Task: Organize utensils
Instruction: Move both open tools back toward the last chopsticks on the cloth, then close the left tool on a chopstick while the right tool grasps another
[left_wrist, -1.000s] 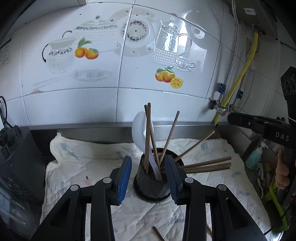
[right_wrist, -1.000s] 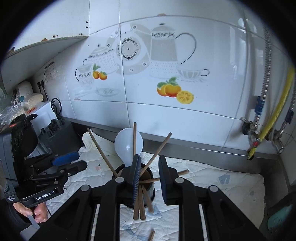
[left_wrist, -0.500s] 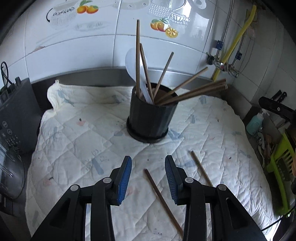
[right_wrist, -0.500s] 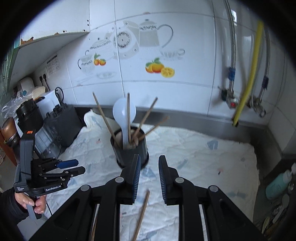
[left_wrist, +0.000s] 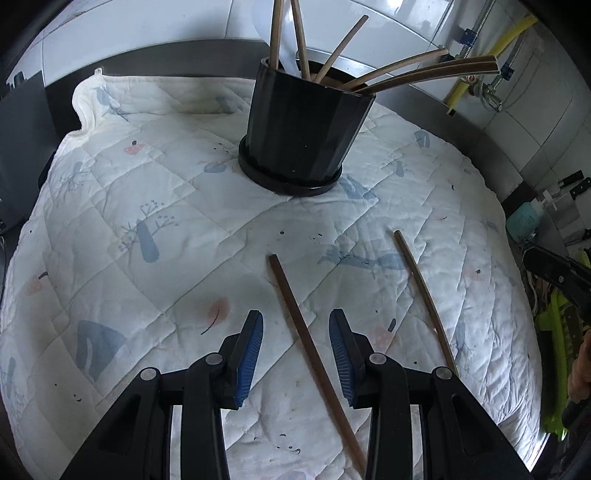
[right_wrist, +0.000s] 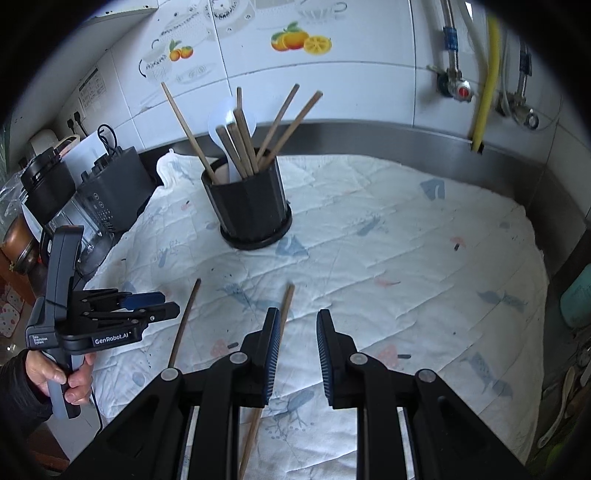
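A white quilted cloth (left_wrist: 147, 206) covers the counter below a tiled wall. At its far side stands the black holder (left_wrist: 306, 129), chopsticks and a pale spoon already in it. Since a second ago both grippers have come down from the holder toward two loose chopsticks on the near cloth. The left gripper (left_wrist: 295, 343) straddles the left chopstick (left_wrist: 295, 321), jaws partly apart, gripping nothing. The right gripper (right_wrist: 295, 343), narrower and empty, hangs just right of the other chopstick (right_wrist: 284, 314). Picking up probably comes next.

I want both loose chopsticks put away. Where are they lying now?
Both chopsticks lie on the quilted cloth in front of the black holder: one between the left gripper's open jaws, the other to its right.
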